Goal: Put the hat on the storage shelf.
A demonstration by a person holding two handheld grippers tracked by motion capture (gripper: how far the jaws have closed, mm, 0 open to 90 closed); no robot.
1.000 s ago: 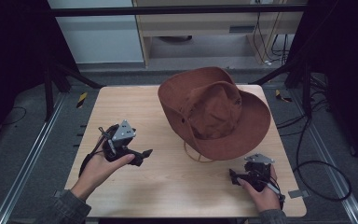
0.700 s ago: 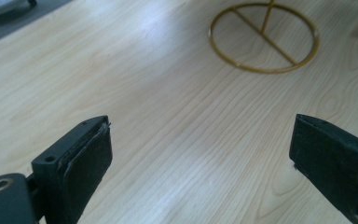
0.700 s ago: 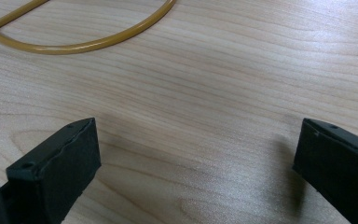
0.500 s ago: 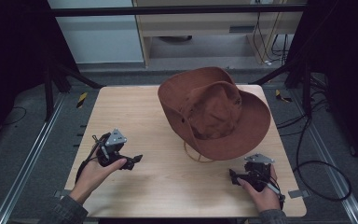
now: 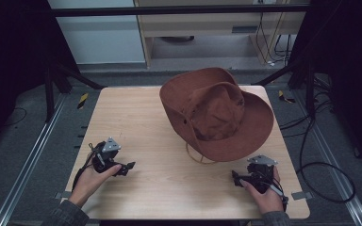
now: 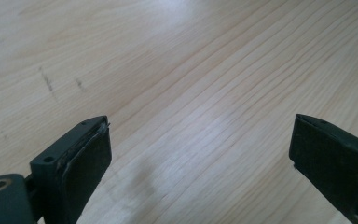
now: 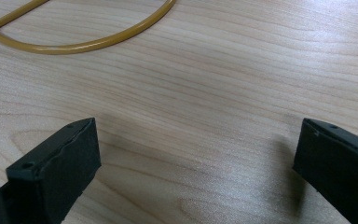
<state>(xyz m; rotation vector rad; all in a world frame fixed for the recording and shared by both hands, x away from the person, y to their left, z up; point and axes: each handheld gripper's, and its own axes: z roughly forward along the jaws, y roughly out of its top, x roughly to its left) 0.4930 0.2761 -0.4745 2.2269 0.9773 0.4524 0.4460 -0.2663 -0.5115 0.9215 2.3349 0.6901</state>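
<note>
Two hand-held grippers: both low on the bench (image 5: pixel 151 136), on the person's side of the hat.
Landmark: brown wide-brimmed hat (image 5: pixel 217 113), crown up, on the far right part of the bench, tilted with the far-left brim raised.
Left hand-held gripper (image 5: pixel 126 166): well to the left of the hat and nearer the person, held in the left hand (image 5: pixel 92 176); jaws spread wide with bare wood between them in the left gripper view, holding nothing.
Chin cord (image 5: pixel 199 157): thin tan loop lying on the bench just under the hat's near brim; in the right gripper view it curves across the upper left (image 7: pixel 88 44).
Right hand-held gripper (image 5: pixel 237 179): near the hat's front brim, just on the person's side of the cord, held in the right hand (image 5: pixel 264 190); jaws wide apart, empty.
Hat's handling, as a judgement: looks like soft felt or suede, light, brim floppy and likely to bend or crease if pinched hard; not fragile, not slippery.
Where to take hold: probably the near brim edge (image 5: pixel 226 155), a hand-held gripper at each side so it lifts level; the cord would slip and swing.
</note>
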